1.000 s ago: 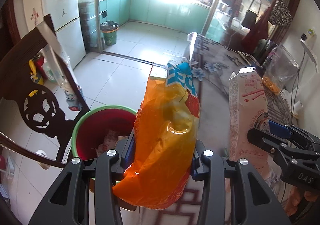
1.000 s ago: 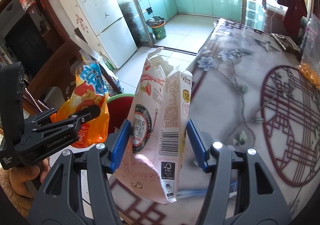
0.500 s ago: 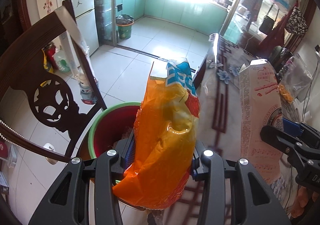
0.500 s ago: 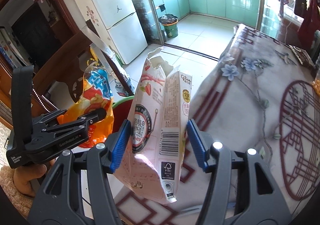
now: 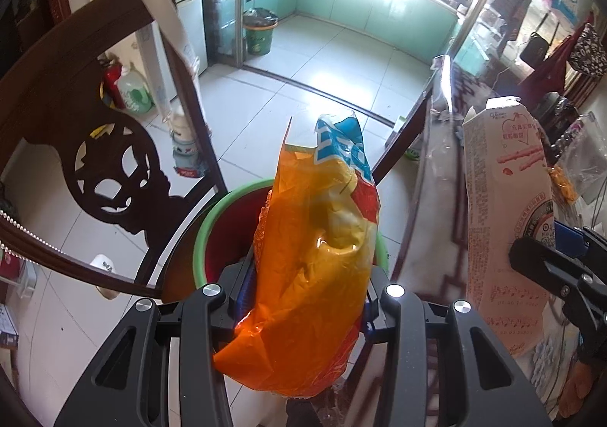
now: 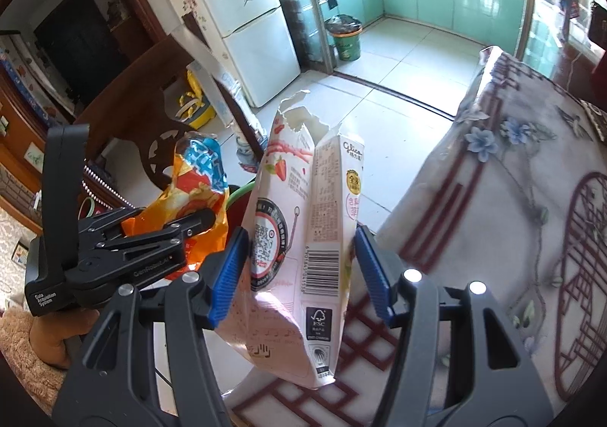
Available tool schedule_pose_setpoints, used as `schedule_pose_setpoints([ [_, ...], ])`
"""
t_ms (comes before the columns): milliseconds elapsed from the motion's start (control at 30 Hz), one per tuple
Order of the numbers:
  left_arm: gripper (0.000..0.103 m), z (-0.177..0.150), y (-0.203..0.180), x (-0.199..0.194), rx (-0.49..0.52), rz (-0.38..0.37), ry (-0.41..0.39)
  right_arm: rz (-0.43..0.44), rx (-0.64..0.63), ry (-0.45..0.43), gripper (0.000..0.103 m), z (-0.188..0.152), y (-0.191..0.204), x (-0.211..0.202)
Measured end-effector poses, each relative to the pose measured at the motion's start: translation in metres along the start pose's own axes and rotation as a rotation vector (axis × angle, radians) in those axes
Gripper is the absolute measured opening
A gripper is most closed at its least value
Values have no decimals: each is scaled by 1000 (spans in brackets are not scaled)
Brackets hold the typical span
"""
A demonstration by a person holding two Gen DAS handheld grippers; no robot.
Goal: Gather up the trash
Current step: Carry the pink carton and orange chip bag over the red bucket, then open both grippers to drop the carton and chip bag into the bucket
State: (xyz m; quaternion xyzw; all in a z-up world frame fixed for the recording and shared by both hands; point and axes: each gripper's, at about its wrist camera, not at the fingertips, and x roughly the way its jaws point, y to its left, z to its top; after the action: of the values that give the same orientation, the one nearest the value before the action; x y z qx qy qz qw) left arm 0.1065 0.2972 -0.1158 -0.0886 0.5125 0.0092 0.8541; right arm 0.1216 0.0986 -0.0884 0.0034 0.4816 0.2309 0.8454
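Note:
My left gripper (image 5: 305, 298) is shut on a crumpled orange snack bag (image 5: 315, 275) with a blue top, held upright. Just beyond and below it on the floor stands a red bin (image 5: 224, 233) with a green rim, partly hidden by the bag. My right gripper (image 6: 299, 271) is shut on a torn-open pink and white snack carton (image 6: 299, 237), upright between the blue pads. In the left wrist view the carton (image 5: 504, 222) hangs at the right over the table edge. In the right wrist view the orange bag (image 6: 193, 195) and left gripper (image 6: 206, 216) sit to the left.
A dark carved wooden chair (image 5: 98, 146) stands left of the bin. The table with a flowered plastic cover (image 6: 512, 199) lies to the right. A white fridge (image 6: 242, 17), a green kitchen bin (image 6: 347, 36) and bottles on the tiled floor (image 5: 186, 150) are farther off.
Both grippers have carried their loads leftward off the table toward the bin. The red bin now sits almost directly behind the orange bag, and the chair looms closer at the left.

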Motion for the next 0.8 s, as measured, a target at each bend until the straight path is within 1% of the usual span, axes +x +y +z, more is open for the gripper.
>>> schedule_pose_setpoints([
  [167,40,0,11,12,-22,16,24,0,-19,27,56,0,7,17],
  [433,40,1,21,31,-39,26,62,-5,-39,47,56,4,11,30],
  [633,40,4,24,41,-50,38,76,1,-39,38,57,7,15,33],
  [667,43,5,25,42,-53,45,77,-4,-44,29,58,7,15,33],
  [700,50,5,25,43,-58,53,78,-14,-49,21,67,8,16,34],
  [733,60,6,26,45,-68,74,86,-28,-53,15,76,9,16,35],
  [767,73,6,28,45,-78,83,82,-46,-51,2,84,9,16,33],
  [800,73,5,29,43,-89,84,70,-45,-45,-10,84,8,15,31],
])
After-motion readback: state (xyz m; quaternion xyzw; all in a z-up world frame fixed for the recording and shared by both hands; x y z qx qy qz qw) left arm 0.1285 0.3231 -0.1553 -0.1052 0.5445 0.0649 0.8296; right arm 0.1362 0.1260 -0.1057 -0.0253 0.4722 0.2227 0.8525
